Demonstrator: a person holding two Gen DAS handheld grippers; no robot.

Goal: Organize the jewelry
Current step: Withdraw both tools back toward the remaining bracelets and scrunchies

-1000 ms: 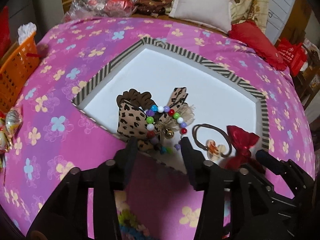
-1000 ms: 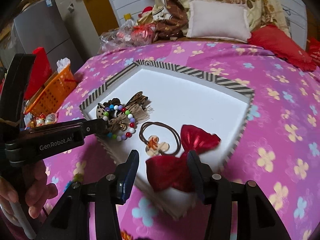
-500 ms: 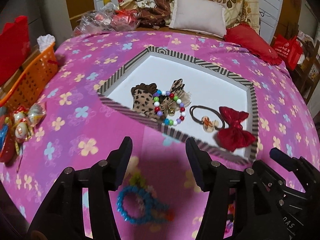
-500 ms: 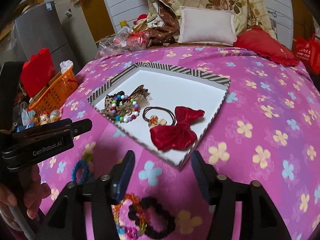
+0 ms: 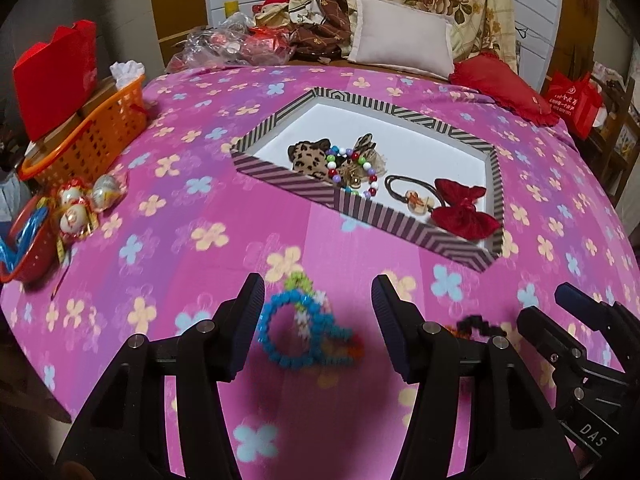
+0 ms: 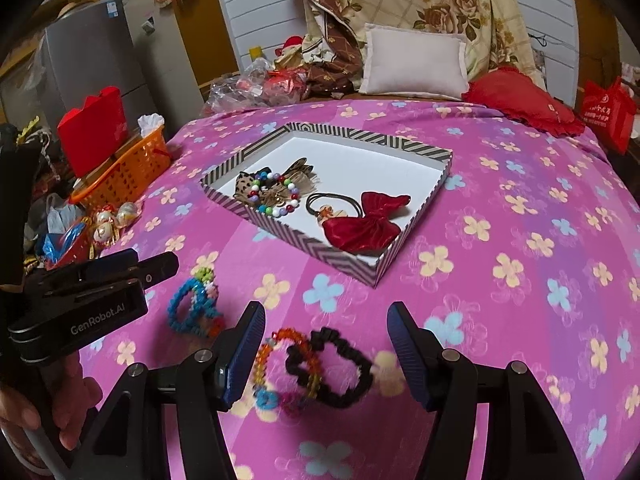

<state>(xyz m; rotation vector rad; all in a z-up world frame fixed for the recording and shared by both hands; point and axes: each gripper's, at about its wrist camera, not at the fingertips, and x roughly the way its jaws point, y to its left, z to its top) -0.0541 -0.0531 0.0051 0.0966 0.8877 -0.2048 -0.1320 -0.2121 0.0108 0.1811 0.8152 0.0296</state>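
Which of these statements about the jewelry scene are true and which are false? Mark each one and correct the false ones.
1. The red bow lies inside the striped box. True.
2. The blue beaded bracelet is in the box. False: it lies on the pink flowered cover, in front of the box.
3. The right gripper is clamped on the black scrunchie. False: its jaws are open, and the scrunchie lies on the cover between them.
4. An orange basket stands left of the box. True.
5. The left gripper holds nothing. True.
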